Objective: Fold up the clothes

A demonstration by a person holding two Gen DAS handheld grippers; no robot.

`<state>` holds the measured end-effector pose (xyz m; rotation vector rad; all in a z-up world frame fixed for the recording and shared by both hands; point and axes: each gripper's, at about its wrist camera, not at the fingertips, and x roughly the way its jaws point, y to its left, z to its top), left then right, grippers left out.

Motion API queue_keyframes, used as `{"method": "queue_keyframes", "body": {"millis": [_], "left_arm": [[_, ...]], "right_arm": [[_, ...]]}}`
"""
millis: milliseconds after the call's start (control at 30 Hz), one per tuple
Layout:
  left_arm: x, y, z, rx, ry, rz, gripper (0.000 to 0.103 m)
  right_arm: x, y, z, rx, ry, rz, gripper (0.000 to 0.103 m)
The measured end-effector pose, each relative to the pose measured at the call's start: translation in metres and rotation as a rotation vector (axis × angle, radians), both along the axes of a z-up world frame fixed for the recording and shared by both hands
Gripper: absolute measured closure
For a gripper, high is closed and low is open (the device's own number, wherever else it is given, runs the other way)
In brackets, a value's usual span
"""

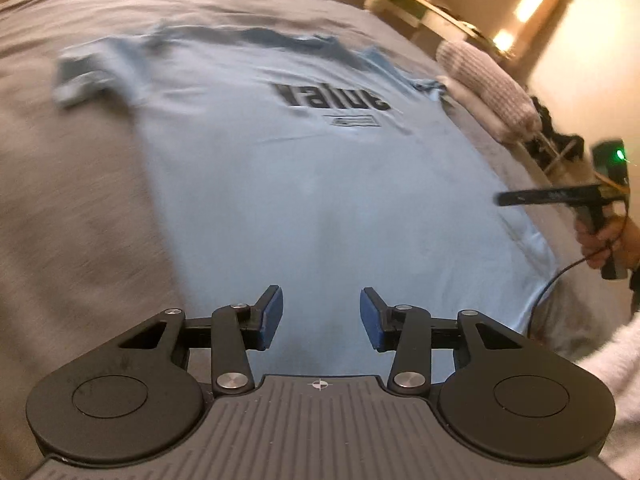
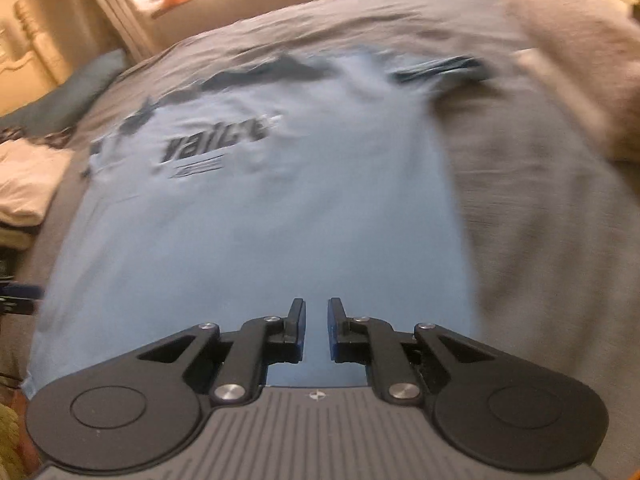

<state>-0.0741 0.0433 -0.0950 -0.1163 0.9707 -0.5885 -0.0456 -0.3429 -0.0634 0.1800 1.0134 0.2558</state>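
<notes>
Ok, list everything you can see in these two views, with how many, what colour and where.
T-shirt: one, light blue with dark lettering, spread flat on the bed, hem nearest the cameras.
Bed cover: one, grey, under the shirt.
Knitted cushion: one, pale pinkish white, at the bed's edge beyond the shirt's sleeve.
Pillow: one, dark blue-grey, far side of the bed.
Pale clothes: a pile, white, beside the shirt.
Left gripper: one, black with blue pads, jaws apart over the hem, nothing between them.
Right gripper: one, black with blue pads, jaws nearly closed with a narrow gap, over the hem.
Hand: one, holding the right gripper's handle.
Sleeve: one, fuzzy white.
</notes>
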Motion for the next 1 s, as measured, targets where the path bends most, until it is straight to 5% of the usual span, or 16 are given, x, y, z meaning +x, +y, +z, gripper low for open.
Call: {"method": "queue_keyframes", "body": {"millis": [133, 367, 567, 733, 1000], "left_arm": [[0.010, 0.009, -0.017, 0.000, 0.021, 0.042, 0.064], [0.015, 0.077, 0.004, 0.009, 0.035, 0.274, 0.060], [0.046, 0.048, 0.017, -0.036, -0.031, 0.218, 0.058], [0.081, 0.005, -0.002, 0.006, -0.060, 0.166, 0.058], [0.103, 0.064, 0.000, 0.015, -0.068, 0.338, 0.059]], "right_arm": [[0.014, -0.019, -0.017, 0.037, 0.022, -0.063, 0.093], [0.001, -0.101, -0.004, -0.029, 0.027, -0.333, 0.091], [0.042, -0.050, 0.014, 0.035, -0.048, -0.188, 0.090], [0.098, 0.013, -0.010, 0.097, -0.015, -0.041, 0.090], [0.116, -0.057, -0.022, 0.126, 0.024, -0.250, 0.091]]}}
